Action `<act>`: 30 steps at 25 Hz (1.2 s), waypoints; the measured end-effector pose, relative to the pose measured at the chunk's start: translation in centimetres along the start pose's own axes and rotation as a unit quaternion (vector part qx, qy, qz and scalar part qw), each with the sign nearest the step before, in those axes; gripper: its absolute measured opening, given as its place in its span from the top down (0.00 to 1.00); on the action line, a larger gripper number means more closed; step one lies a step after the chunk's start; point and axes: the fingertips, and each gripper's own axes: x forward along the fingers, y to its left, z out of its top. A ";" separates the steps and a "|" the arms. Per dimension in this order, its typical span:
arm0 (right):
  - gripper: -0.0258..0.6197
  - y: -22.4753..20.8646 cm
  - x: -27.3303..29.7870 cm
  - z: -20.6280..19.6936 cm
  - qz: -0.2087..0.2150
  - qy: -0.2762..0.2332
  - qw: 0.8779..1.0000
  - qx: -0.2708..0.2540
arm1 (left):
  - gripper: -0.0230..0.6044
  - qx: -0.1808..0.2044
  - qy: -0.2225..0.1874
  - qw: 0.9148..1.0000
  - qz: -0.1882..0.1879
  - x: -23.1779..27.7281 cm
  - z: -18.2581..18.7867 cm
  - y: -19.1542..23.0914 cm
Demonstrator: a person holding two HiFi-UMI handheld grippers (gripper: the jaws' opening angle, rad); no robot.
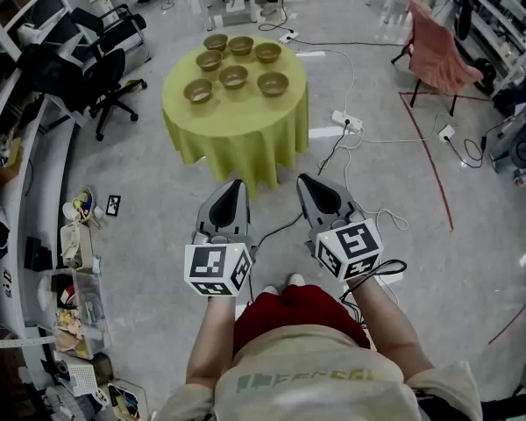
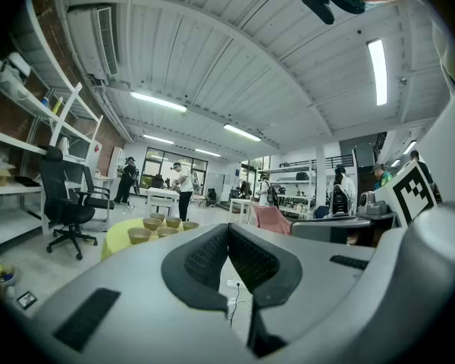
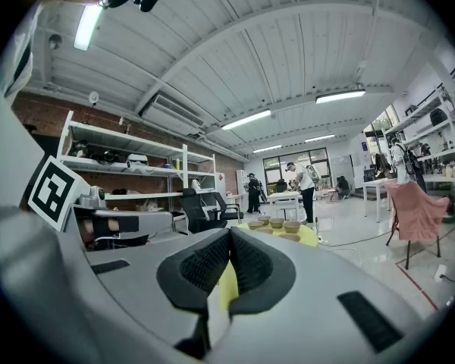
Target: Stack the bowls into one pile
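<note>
Left gripper (image 1: pixel 236 185): jaws pressed together, black pads meeting at the tip, nothing between them. In the left gripper view (image 2: pixel 228 228) the closed pads point out over the room. Marker cube (image 1: pixel 216 269) sits at its back end.

Right gripper (image 1: pixel 305 181): same state, jaws closed on nothing, as the right gripper view (image 3: pixel 230 233) confirms. Both are held side by side over the floor (image 1: pixel 158 235), well apart from the table and touching nothing.

Round table (image 1: pixel 237 134) ahead, draped in a yellow-green cloth. Seven brown bowls (image 1: pixel 233 76) on top, each standing alone and none stacked. Three form a row along the far edge and four lie nearer, two toward the left edge, one mid-table and one toward the right edge. The left gripper view catches the bowls (image 2: pixel 152 224) left of its jaws; the right gripper view has them (image 3: pixel 277 223) just right of its jaws.

Black office chair (image 1: pixel 105 77) left of the table. Pink-covered chair (image 1: pixel 438 55) far right. Power strip (image 1: pixel 346 119) on the floor beside the table's right edge.
</note>
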 end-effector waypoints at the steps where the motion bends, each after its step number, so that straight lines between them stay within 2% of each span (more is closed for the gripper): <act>1: 0.91 0.0 0.1 0.1 0.000 -0.001 1.000 0.001 | 0.93 0.000 -0.001 1.000 0.000 0.0 0.2 0.0; 9: 0.90 -1.3 0.9 -0.5 0.009 0.009 1.000 0.002 | 0.93 0.017 -0.010 1.000 0.006 1.2 1.0 -0.3; 14: 0.90 -3.0 0.6 -0.5 0.010 0.008 1.000 0.023 | 0.93 0.015 -0.016 1.000 0.014 1.8 1.2 -1.0; 23: 0.90 -5.8 -0.3 -0.6 0.006 0.013 1.000 0.017 | 0.92 0.014 -0.025 0.999 0.042 3.0 1.6 -1.6; 30: 0.90 -6.7 0.9 -0.1 0.006 0.005 1.000 0.014 | 0.93 0.012 -0.029 0.998 0.049 4.4 2.1 -1.0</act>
